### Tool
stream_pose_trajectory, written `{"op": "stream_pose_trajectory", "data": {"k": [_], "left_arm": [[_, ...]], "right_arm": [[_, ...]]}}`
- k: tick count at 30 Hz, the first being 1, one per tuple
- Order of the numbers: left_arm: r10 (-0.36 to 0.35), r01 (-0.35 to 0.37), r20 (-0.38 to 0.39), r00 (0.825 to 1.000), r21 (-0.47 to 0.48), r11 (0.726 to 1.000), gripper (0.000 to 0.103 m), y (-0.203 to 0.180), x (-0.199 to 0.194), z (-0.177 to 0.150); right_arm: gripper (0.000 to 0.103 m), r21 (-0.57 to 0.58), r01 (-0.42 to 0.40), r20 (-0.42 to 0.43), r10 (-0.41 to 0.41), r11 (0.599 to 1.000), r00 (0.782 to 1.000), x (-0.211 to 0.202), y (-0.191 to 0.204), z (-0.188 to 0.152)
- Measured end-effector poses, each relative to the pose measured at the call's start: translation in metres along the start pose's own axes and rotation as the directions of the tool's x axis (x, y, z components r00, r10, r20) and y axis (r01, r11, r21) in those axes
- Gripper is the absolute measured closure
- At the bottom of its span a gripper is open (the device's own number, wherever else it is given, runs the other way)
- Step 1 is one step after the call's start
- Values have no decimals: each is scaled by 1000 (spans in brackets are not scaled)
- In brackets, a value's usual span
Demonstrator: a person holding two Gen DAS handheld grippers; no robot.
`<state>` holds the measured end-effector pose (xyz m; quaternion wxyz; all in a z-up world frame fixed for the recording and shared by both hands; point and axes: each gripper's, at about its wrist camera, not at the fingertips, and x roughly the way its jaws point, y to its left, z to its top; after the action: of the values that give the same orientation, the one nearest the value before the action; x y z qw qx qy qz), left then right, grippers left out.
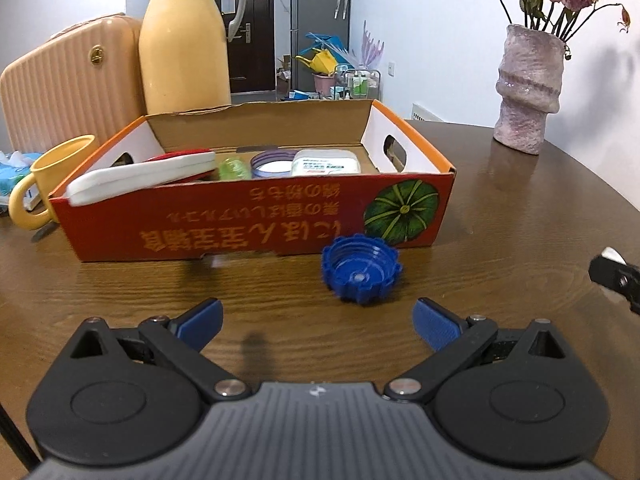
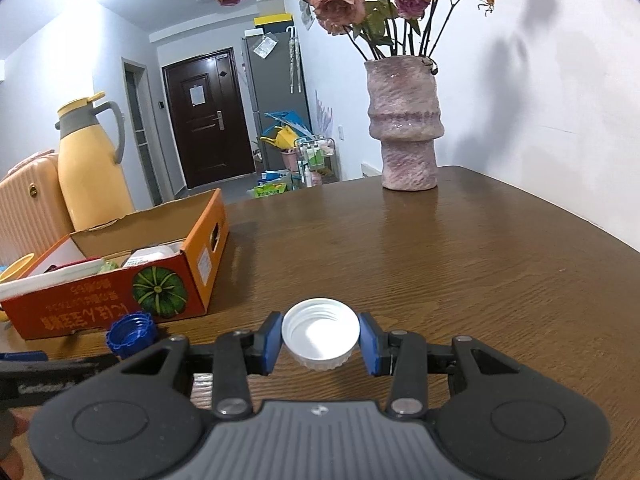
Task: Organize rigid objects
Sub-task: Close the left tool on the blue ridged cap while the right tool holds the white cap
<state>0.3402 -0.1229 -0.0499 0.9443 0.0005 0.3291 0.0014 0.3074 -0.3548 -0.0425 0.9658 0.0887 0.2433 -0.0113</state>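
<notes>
Left gripper [image 1: 318, 322] sits nearest in the left wrist view, fingers [image 1: 202, 322] spread wide with nothing between them; the blue cap [image 1: 362, 274] lies open side up on the bench [image 1: 500, 240] just ahead, close to the front wall of the cardboard box [image 1: 248, 220], which already holds several items. Right wrist view: right gripper [image 2: 320, 342] has its fingers clamped on a white cap [image 2: 320, 338], open side up, low over the bench, box off to the left. Judged step: white cap picked, blue cap being approached. Next move likely needs carrying the white cap over the box wall, and centring the left fingers around the blue one.
</notes>
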Motion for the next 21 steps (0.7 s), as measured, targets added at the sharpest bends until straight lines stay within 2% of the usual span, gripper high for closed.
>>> {"op": "stream_pose_trajectory", "data": {"k": [15, 17, 18, 20, 21], "left_arm": [[21, -21, -13, 1000, 7, 1000, 1, -18, 35, 19], [14, -14, -14, 1000, 15, 1000, 8, -20, 37, 20], [11, -11, -18, 1000, 20, 1000, 15, -20, 38, 21], [-2, 3, -29, 1000, 29, 1000, 32, -20, 40, 21], [-21, 22, -41, 999, 33, 999, 49, -20, 41, 21]], "right_arm": [[63, 50, 42, -31, -41, 998, 999, 6, -11, 1], [63, 55, 46, -37, -44, 997, 998, 9, -12, 1], [63, 59, 47, -41, -45, 997, 998, 10, -13, 1], [63, 65, 49, -46, -46, 997, 998, 11, -14, 1], [63, 67, 50, -48, -47, 997, 998, 12, -15, 1]]}}
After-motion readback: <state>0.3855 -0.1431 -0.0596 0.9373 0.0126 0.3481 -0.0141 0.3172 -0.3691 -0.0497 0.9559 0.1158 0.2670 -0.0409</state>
